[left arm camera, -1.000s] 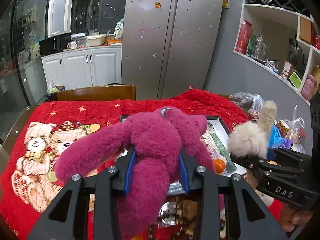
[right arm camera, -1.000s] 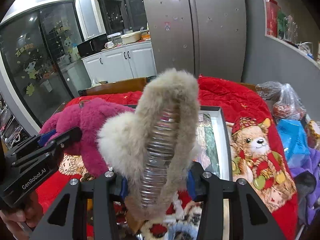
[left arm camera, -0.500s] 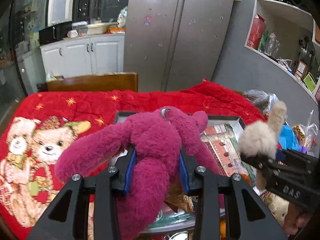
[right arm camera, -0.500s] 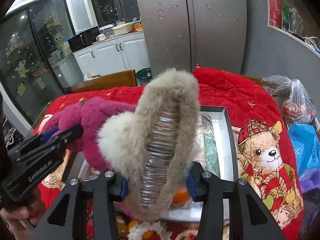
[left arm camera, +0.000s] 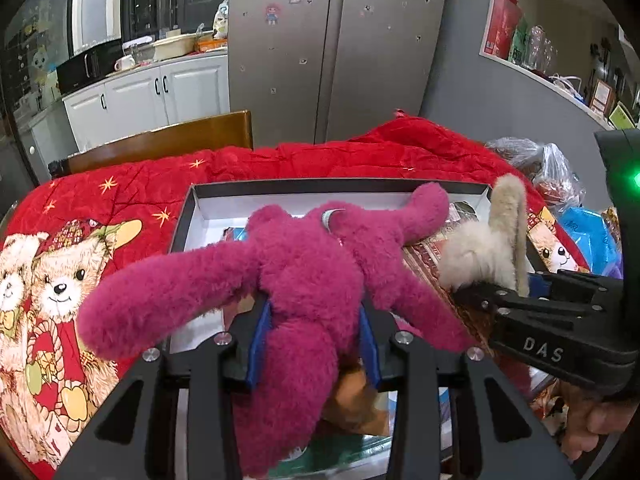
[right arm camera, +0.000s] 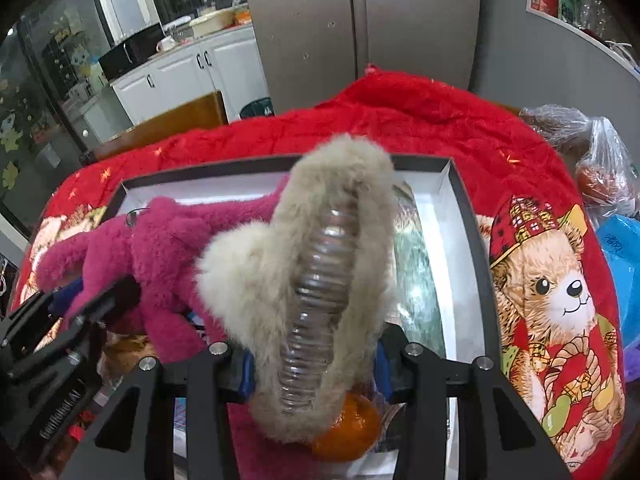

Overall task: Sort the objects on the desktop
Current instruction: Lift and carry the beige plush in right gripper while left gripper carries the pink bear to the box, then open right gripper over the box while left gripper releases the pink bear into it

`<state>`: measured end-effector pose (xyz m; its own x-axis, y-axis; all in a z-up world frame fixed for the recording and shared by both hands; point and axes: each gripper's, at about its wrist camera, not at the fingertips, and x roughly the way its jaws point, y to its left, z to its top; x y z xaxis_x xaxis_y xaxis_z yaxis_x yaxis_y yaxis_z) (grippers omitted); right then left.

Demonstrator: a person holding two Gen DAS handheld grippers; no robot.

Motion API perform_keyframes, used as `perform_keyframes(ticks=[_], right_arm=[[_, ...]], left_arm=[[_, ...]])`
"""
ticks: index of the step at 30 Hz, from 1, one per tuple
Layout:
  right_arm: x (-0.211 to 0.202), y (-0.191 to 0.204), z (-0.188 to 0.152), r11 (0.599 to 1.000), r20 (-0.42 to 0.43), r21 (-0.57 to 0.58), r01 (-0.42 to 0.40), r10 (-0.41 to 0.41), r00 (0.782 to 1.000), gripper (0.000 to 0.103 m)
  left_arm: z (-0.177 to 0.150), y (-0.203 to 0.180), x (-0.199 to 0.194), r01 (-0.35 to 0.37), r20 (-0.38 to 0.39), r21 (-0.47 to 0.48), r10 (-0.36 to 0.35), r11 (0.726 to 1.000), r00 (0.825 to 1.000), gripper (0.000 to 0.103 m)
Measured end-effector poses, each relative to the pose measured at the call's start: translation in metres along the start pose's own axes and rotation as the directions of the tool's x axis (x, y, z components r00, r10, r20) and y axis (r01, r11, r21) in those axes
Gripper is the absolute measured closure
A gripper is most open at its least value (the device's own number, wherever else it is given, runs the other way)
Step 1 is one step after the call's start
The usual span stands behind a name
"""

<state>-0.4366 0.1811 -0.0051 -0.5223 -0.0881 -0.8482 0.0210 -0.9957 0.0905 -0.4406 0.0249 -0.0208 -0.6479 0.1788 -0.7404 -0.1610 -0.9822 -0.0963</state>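
Plush is light and squashy, so your left gripper point(left arm camera: 316, 344) jaws pinching the magenta toy point(left arm camera: 304, 276) mid-body and right gripper point(right arm camera: 312, 360) jaws squeezing the beige fur piece point(right arm camera: 320, 280) low should hold.

L claw point(left arm camera: 316, 344) grips pink plush point(left arm camera: 316, 276) over box point(left arm camera: 192, 208).
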Motion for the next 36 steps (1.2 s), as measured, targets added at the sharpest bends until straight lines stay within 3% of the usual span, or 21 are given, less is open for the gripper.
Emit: perform_keyframes(ticks=[10, 13, 15, 16, 21, 27, 36], right_arm=[[0.010, 0.013, -0.006, 0.999, -0.016, -0.042, 0.025, -0.025, 1.000, 0.058], [0.007, 0.010, -0.008, 1.000, -0.016, -0.027, 0.013, -0.013, 1.000, 0.056], [0.006, 0.009, -0.007, 1.000, -0.017, -0.017, 0.005, -0.005, 1.000, 0.047], [0.004, 0.007, -0.005, 1.000, -0.019, -0.001, -0.005, 0.005, 1.000, 0.045], [-0.014, 0.006, 0.000, 1.000, 0.030, 0.004, 0.025, -0.025, 0.999, 0.029], [-0.031, 0.005, 0.003, 0.999, 0.067, 0.017, 0.050, -0.051, 0.996, 0.026], [-0.052, 0.019, 0.003, 0.993, 0.120, -0.054, 0.105, -0.098, 0.988, 0.026]], left_arm=[[-0.002, 0.000, -0.004, 0.007, -0.001, -0.005, -0.007, 1.000, 1.000, 0.062], [-0.001, -0.001, -0.008, -0.003, 0.014, -0.003, 0.003, 1.000, 1.000, 0.054], [0.000, -0.003, -0.013, -0.015, 0.038, 0.009, 0.014, 1.000, 0.999, 0.048], [0.001, -0.005, -0.017, -0.020, 0.049, 0.022, 0.019, 1.000, 0.999, 0.036], [0.008, -0.009, -0.034, -0.062, 0.096, 0.057, 0.057, 0.996, 0.994, 0.015], [0.016, 0.000, -0.049, -0.023, 0.110, 0.012, 0.021, 1.000, 0.994, 0.013], [0.018, 0.003, -0.058, -0.001, 0.111, -0.010, 0.002, 1.000, 0.994, 0.013]])
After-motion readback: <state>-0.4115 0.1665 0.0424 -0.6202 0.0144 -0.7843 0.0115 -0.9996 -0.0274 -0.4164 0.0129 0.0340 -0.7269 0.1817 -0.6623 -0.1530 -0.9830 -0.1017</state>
